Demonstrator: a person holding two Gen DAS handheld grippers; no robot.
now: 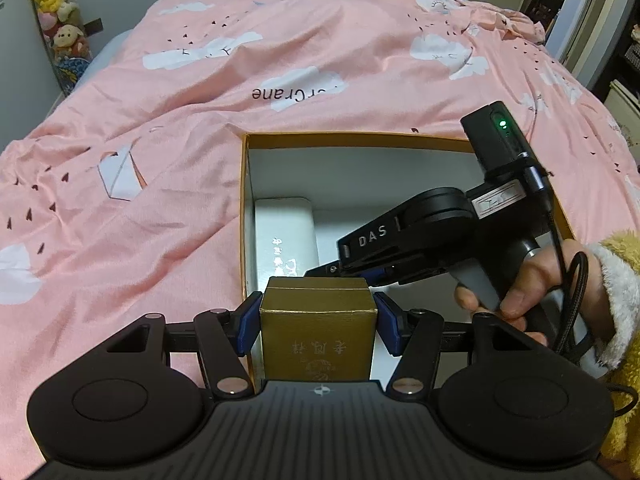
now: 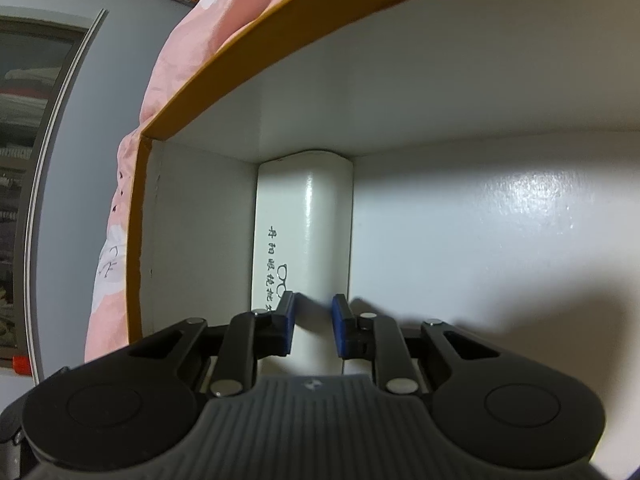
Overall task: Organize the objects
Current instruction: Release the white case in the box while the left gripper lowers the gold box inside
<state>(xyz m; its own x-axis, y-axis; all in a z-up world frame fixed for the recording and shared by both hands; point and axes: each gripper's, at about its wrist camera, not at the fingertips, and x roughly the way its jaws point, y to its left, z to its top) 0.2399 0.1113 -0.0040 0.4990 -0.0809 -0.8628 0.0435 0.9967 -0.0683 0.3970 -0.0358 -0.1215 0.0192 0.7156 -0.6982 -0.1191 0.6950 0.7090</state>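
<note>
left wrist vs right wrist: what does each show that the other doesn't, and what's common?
Only the left wrist view shows the left gripper shut on a gold box, the right gripper's body reaching into the open carton, and the hand holding it.

Only the right wrist view shows the right gripper with its blue pads apart over the white case, and a cabinet at left.

Both show the carton, white case, pink bedspread and plush toys.

Left gripper point(image 1: 318, 326) clamps gold box point(image 1: 318, 340) over open carton point(image 1: 360, 140).
</note>
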